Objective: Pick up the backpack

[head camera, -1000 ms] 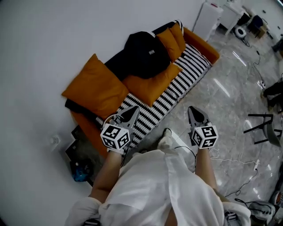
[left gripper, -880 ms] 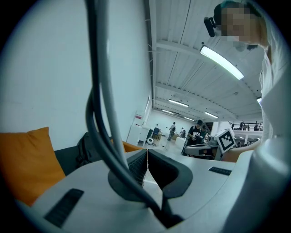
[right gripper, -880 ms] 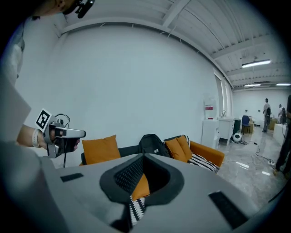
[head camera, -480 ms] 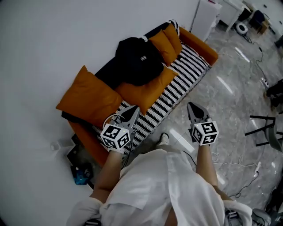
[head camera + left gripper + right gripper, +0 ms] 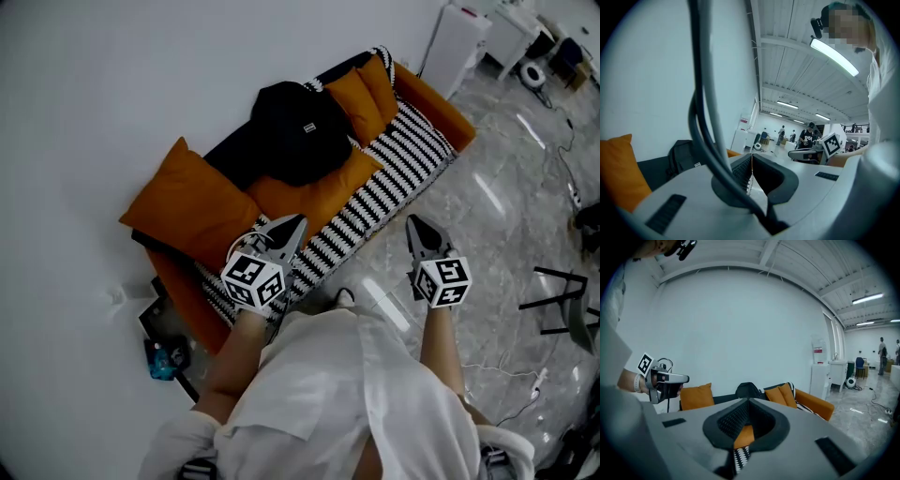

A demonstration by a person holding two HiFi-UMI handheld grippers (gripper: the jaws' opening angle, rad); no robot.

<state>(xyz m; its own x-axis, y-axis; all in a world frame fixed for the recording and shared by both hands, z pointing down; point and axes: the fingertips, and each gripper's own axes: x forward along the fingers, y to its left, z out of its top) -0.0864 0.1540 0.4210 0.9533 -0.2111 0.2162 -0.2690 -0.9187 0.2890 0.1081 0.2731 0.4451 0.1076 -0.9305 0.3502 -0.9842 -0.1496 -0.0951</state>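
Note:
A black backpack [image 5: 298, 131] rests against the back of an orange sofa [image 5: 433, 98], propped on an orange cushion [image 5: 315, 196]. It also shows in the left gripper view as a dark backpack [image 5: 683, 157] and in the right gripper view as a backpack [image 5: 747, 391] behind the jaws. My left gripper [image 5: 292, 224] hovers over the sofa's front edge, shut and empty, well short of the backpack. My right gripper [image 5: 415, 224] hangs over the floor beside the sofa, shut and empty too.
The sofa seat has a black-and-white striped cover [image 5: 386, 184]. Another orange cushion [image 5: 187, 206] lies at the left end, two more [image 5: 366, 89] at the far end. A white cabinet [image 5: 456, 42] stands beyond the sofa. Cables [image 5: 520, 361] and a black chair [image 5: 562, 295] are on the marble floor.
Both grippers and the person have moved closer to the sofa; the left gripper now reaches over the seat's front edge. Both stay shut.

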